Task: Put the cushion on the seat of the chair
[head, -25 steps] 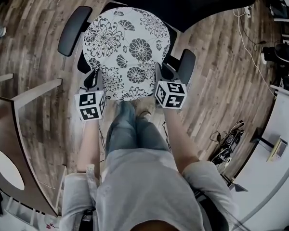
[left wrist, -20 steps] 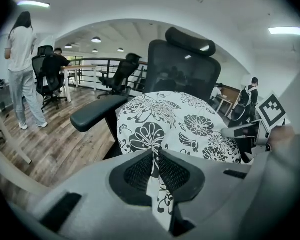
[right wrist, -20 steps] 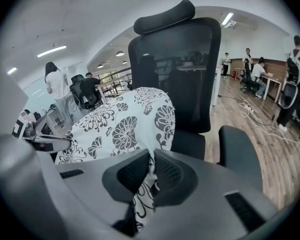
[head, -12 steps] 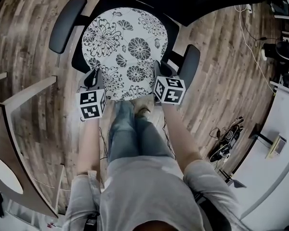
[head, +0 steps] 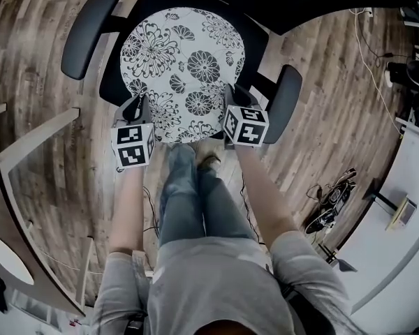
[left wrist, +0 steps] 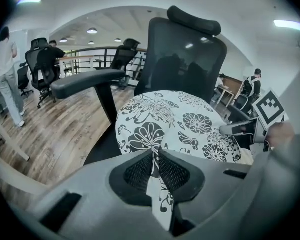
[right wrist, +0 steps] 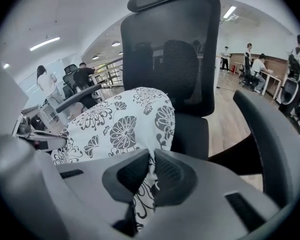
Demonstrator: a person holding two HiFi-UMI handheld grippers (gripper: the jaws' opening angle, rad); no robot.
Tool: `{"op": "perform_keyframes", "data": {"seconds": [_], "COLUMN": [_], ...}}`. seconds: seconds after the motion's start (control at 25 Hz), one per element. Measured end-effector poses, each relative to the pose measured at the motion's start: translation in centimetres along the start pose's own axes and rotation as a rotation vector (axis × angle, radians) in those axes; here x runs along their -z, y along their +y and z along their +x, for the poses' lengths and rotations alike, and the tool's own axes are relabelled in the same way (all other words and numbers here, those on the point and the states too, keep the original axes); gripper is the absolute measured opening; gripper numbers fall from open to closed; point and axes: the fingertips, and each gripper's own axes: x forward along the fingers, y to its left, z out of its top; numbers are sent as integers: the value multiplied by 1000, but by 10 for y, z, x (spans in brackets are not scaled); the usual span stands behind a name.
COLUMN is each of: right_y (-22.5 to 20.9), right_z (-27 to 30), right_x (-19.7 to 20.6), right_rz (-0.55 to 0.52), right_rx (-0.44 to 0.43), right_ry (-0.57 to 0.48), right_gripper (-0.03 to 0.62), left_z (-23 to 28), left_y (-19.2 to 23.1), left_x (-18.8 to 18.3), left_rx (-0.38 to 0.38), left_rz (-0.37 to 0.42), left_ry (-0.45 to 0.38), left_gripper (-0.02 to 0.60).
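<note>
The round floral cushion (head: 181, 68) was found over the seat (head: 110, 82) of the black office chair (right wrist: 175, 49), between the chair's two armrests (head: 87, 33) and in front of its mesh backrest (left wrist: 185, 59). Whether its underside was fully bedded on the seat could not be told.

The cushion's edge nearest the chair's front was pinched at two spots. The left hand-held gripper (left wrist: 155, 166) was clamped on a fold of the patterned cloth, which was squeezed between its ribbed pads (left wrist: 137, 171). The right hand-held gripper (right wrist: 149, 171) was clamped on the same hem further along the chair's front.

The step in hand was judged to be the settling of the cushion onto the seat, with the task close to done. It would be done well if both grips were held level with each other, so that the cushion was laid flat and centred between the armrests. The far edge was best brought up to the foot of the backrest, and the held edge laid no further out than the seat's front lip. Release was advised only once the weight was carried by the seat, with both grips let go together. A cushion left overhanging the chair's front was thought likely to tip off.
</note>
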Motion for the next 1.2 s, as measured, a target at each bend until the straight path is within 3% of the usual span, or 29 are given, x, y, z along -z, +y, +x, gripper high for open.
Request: {"op": "perform_keyframes", "data": {"seconds": [0.8, 1.2], "right_y": [-17, -23], "right_z": [80, 95], "right_x": [18, 30], "right_rz": [-46, -39], "right_rx": [21, 33], "right_ry": [77, 104], "right_gripper": [29, 28], "left_z": [78, 90], "left_y": [24, 24], "left_x": [14, 21], "left_rx": [-14, 23], "left_rz": [49, 58], "left_ry": [100, 110], "left_gripper": [26, 28]}}
